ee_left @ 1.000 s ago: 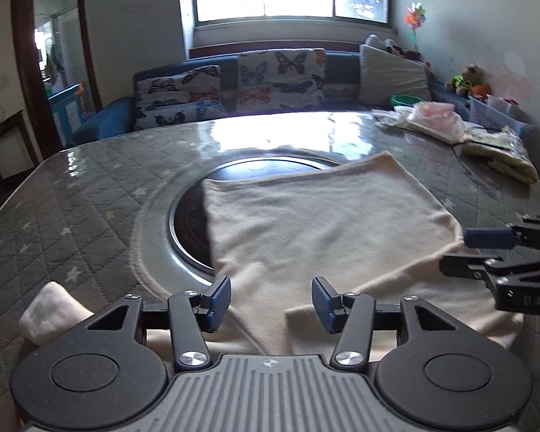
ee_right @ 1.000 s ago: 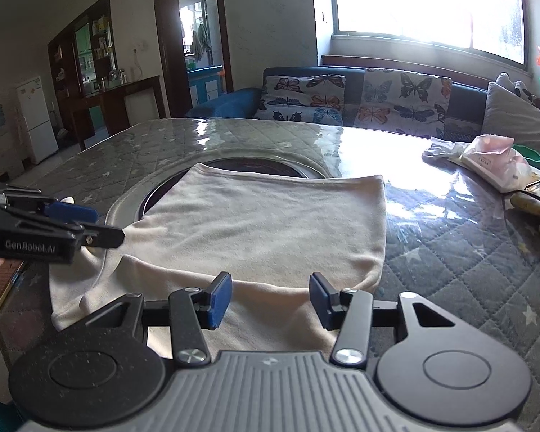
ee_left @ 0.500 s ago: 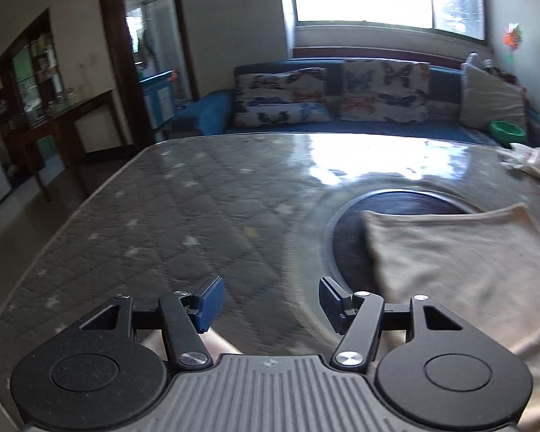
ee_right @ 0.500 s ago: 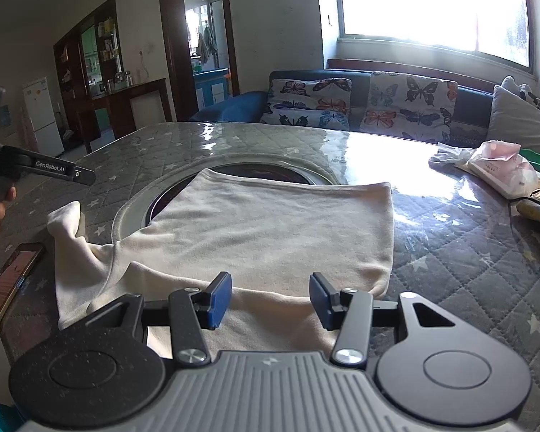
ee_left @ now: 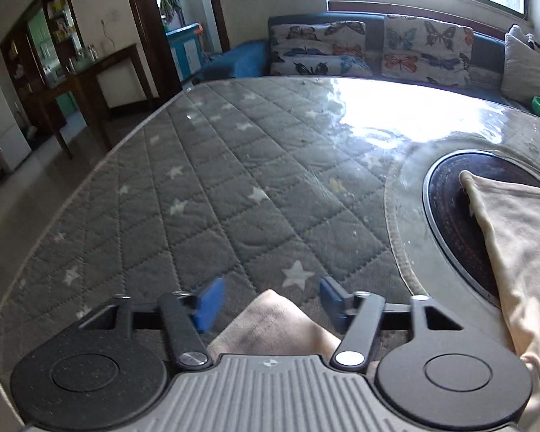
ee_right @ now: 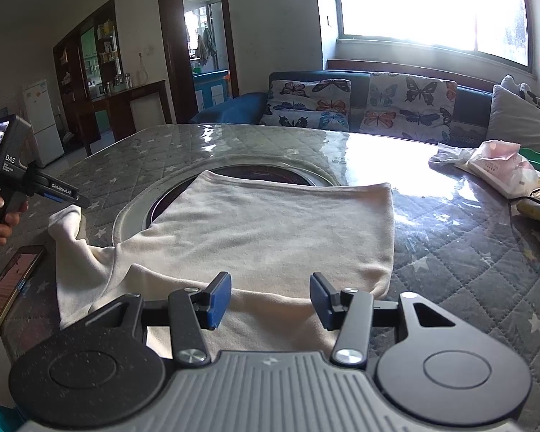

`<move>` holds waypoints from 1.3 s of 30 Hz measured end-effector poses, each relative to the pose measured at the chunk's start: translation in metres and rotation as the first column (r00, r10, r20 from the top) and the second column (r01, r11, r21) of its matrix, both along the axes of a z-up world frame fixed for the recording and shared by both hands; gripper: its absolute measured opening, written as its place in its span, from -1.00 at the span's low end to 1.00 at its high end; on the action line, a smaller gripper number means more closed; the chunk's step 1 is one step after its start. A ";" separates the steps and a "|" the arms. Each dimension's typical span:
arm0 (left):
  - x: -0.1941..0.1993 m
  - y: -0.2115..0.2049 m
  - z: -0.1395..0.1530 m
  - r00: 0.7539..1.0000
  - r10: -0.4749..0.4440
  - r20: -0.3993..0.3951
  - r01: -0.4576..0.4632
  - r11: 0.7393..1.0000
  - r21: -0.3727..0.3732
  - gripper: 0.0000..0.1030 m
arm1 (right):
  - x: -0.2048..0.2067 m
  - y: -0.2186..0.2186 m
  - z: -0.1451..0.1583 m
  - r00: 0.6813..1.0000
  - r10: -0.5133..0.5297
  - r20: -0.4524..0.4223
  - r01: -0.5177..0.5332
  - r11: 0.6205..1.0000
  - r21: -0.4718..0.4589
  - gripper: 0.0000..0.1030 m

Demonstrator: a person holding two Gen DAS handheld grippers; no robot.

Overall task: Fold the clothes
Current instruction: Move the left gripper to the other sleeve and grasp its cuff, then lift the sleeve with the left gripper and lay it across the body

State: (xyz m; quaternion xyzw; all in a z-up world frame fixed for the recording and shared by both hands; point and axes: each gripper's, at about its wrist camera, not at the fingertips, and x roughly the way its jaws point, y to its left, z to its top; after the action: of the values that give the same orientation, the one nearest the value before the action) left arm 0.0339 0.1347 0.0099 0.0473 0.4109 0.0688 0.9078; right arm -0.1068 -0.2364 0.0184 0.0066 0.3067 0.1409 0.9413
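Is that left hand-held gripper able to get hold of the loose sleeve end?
Probably yes: the sleeve end already lies between the left hand-held gripper's open, just-closing jaws, and nothing blocks it.

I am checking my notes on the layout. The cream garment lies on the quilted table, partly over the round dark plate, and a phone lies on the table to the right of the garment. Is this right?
Not quite: the phone lies to the left of the cream garment, near the table's left edge, as the right wrist view shows. The garment does lie on the quilted table, partly over the round dark plate.
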 end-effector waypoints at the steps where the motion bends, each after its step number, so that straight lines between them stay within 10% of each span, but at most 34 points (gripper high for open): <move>1: 0.000 0.001 -0.001 1.000 -0.008 -0.006 0.008 1.000 -0.009 -0.36 | 0.000 0.000 0.000 1.000 -0.001 -0.001 0.001 1.000 -0.001 -0.05; 5: -0.005 0.006 0.004 0.998 -0.048 0.028 0.049 0.998 -0.042 -0.85 | 0.001 0.001 -0.001 1.000 -0.001 -0.001 0.001 1.000 0.000 -0.04; 10: -0.009 0.012 0.017 0.994 -0.062 0.090 0.069 0.995 -0.072 -0.87 | 0.002 0.004 0.001 1.000 0.008 0.001 -0.008 1.000 0.003 -0.04; 13: -0.008 0.018 0.016 0.996 -0.053 0.075 0.059 0.995 -0.082 -0.73 | 0.003 0.009 0.003 1.000 0.024 0.004 -0.024 1.000 0.006 -0.04; 16: -0.009 0.020 0.013 0.997 -0.053 0.064 0.058 0.996 -0.071 0.14 | 0.004 0.016 0.005 0.999 0.045 0.009 -0.045 0.999 0.002 -0.02; 20: -0.006 0.021 0.005 0.998 -0.048 0.040 0.050 0.998 -0.046 0.18 | 0.005 0.023 0.005 0.998 0.060 0.011 -0.060 0.998 -0.002 0.02; 27: -0.006 0.023 -0.004 0.997 -0.081 0.013 0.082 0.993 -0.087 -0.71 | 0.005 0.025 0.006 0.998 0.062 0.015 -0.062 0.998 -0.002 0.03; 39: -0.040 -0.021 0.058 0.975 -0.130 0.180 0.163 0.971 -0.177 -0.87 | 0.003 0.023 0.008 0.998 0.053 0.028 -0.053 0.999 0.007 0.03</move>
State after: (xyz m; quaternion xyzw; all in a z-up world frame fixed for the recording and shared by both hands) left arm -0.0063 0.1135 0.0678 -0.0155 0.3334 -0.0346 0.9420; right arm -0.1041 -0.2134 0.0265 0.0003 0.2933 0.1671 0.9413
